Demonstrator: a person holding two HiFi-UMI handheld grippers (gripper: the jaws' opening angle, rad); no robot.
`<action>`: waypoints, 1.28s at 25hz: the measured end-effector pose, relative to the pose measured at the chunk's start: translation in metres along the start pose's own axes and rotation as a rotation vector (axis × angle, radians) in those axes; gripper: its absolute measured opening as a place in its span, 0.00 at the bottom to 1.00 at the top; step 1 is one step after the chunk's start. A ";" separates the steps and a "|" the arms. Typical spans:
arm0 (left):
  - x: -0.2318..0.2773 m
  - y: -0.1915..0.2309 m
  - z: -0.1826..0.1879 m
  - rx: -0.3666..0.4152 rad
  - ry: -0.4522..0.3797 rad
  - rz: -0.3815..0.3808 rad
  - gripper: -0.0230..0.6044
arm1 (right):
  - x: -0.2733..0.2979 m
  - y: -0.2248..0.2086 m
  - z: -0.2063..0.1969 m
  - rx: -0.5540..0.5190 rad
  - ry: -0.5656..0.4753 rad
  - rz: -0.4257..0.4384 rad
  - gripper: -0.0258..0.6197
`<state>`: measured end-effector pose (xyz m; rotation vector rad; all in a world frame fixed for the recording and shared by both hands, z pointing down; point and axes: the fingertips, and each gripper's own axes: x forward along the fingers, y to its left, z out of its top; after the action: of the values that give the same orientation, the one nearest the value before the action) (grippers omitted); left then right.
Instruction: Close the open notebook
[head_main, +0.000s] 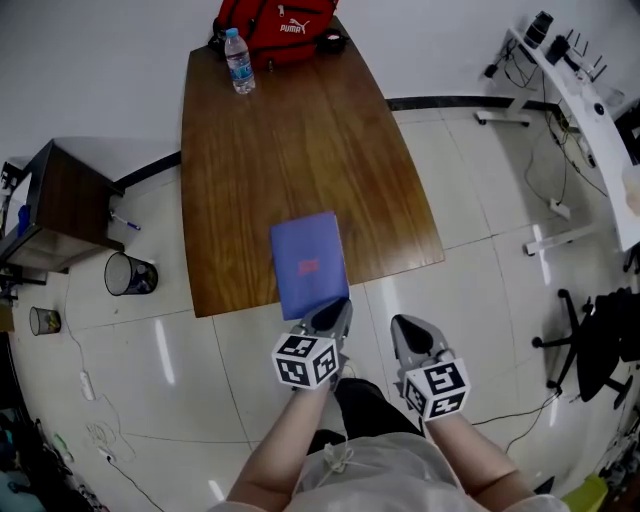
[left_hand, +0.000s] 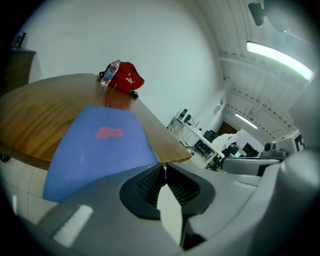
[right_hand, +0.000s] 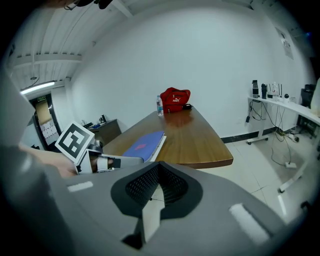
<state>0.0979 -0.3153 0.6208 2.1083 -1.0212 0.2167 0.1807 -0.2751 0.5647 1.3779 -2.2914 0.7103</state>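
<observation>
A blue notebook (head_main: 308, 262) lies shut, cover up, at the near edge of the brown table (head_main: 290, 140) and overhangs it a little. The same blue cover with its red print fills the left gripper view (left_hand: 100, 145), and shows in the right gripper view (right_hand: 142, 145). My left gripper (head_main: 330, 312) is at the notebook's near right corner. Its jaws are pressed together (left_hand: 164, 167) with a sliver of blue between the tips. My right gripper (head_main: 408, 328) hangs over the floor to the right of the notebook, shut and holding nothing (right_hand: 157, 167).
A water bottle (head_main: 238, 62) and a red bag (head_main: 275, 25) stand at the table's far end. A dark cabinet (head_main: 60, 205) and a mesh bin (head_main: 130, 273) are on the left. On the right are a white desk (head_main: 590, 110) and an office chair (head_main: 600, 340).
</observation>
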 end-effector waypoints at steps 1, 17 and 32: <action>0.006 0.002 -0.005 -0.003 0.007 0.006 0.08 | 0.000 -0.004 -0.004 0.000 0.009 -0.004 0.05; -0.111 -0.036 0.033 0.309 -0.186 0.122 0.10 | -0.044 0.022 0.011 -0.080 -0.125 -0.029 0.05; -0.371 -0.125 0.017 0.608 -0.548 0.297 0.05 | -0.193 0.164 -0.012 -0.190 -0.292 0.021 0.05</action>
<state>-0.0605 -0.0571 0.3714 2.6251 -1.7732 0.0974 0.1229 -0.0679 0.4307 1.4479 -2.5213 0.3006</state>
